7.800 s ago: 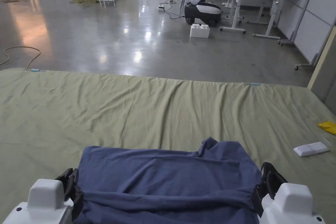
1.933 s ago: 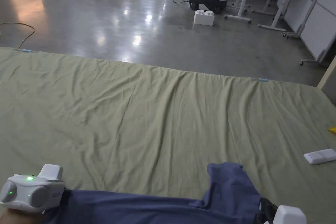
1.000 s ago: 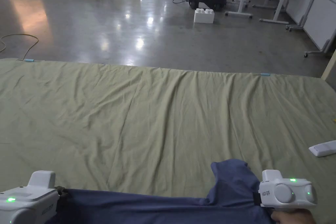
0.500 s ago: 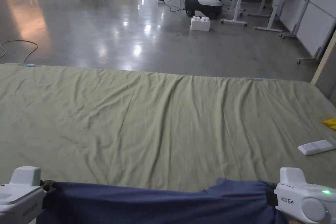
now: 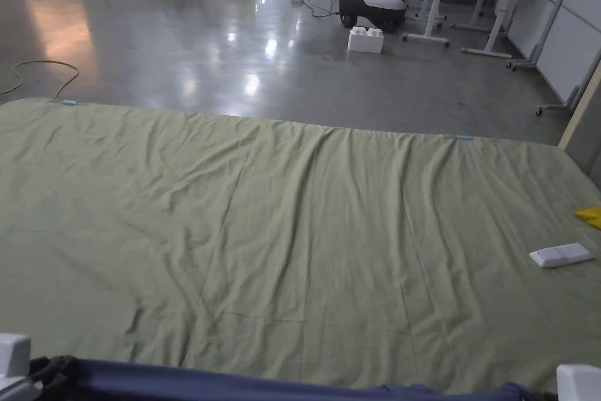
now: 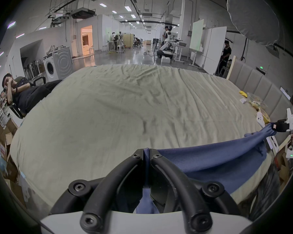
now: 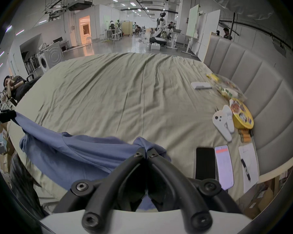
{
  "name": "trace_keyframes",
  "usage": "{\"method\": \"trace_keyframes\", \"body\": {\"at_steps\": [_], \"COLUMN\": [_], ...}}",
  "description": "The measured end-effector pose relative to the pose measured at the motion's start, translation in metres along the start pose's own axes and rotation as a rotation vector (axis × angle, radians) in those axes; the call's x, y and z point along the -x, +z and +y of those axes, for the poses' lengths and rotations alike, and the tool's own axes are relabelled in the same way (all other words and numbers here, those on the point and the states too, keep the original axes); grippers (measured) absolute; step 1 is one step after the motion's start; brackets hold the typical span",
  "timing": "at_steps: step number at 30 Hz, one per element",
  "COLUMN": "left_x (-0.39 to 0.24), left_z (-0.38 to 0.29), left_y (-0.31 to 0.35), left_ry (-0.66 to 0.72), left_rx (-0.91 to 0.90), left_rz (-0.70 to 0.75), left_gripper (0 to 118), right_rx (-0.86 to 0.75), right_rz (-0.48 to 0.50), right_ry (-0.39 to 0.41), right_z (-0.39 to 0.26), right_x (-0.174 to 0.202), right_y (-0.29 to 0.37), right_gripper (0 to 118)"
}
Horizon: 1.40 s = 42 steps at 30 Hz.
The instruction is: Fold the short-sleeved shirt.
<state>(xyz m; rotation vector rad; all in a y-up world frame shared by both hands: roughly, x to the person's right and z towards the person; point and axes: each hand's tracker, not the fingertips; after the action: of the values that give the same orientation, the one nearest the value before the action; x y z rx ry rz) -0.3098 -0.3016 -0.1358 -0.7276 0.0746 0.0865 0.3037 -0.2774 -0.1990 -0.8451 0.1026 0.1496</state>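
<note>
- The left gripper (image 6: 146, 155) is sitting low at the bed's near edge, its jaws clamping tight on one end of the blue shirt (image 6: 210, 158).
- The right gripper (image 7: 145, 152) is pinching the other end, jaws closed on the cloth.
- The shirt is hanging stretched between them along the near edge.
- The green sheet (image 5: 305, 214) is lying bare ahead; a white remote (image 5: 560, 255) is lying far right.
</note>
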Motion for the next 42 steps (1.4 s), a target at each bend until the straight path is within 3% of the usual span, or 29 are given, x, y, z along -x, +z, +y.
{"method": "trace_keyframes", "body": {"at_steps": [10, 20, 21, 24, 25, 27, 33, 42], "left_x": [-0.001, -0.020, -0.021, -0.021, -0.021, -0.021, -0.047, -0.113], "left_z": [-0.076, -0.086, -0.084, -0.075, -0.071, -0.059, -0.006, 0.054], "left_y": [0.006, -0.032, -0.031, -0.027, -0.025, -0.020, -0.010, 0.009], "left_ry": [-0.055, -0.136, -0.135, -0.129, -0.116, -0.076, -0.024, -0.055], "left_rx": [0.194, 0.296, 0.297, 0.269, 0.260, 0.203, -0.031, -0.395], "left_rz": [0.017, 0.082, 0.086, 0.118, 0.122, 0.116, 0.075, 0.099], "left_gripper": [7, 8, 12, 42, 52, 59, 60, 59], "right_rx": [0.164, 0.210, 0.210, 0.197, 0.177, 0.089, -0.230, -0.643], "right_rz": [-0.060, -0.086, -0.090, -0.157, -0.183, -0.206, -0.167, -0.141], "right_ry": [0.066, 0.083, 0.084, 0.099, 0.102, 0.096, -0.051, -0.124], "right_z": [-0.078, -0.100, -0.098, -0.088, -0.083, -0.069, -0.018, 0.044], "right_x": [0.014, 0.030, 0.031, 0.032, 0.032, 0.033, 0.045, 0.104], "right_y": [-0.014, -0.051, -0.049, -0.037, -0.030, -0.016, 0.006, 0.030], "right_gripper": [1, 4, 10, 66, 80, 82, 82, 77]}}
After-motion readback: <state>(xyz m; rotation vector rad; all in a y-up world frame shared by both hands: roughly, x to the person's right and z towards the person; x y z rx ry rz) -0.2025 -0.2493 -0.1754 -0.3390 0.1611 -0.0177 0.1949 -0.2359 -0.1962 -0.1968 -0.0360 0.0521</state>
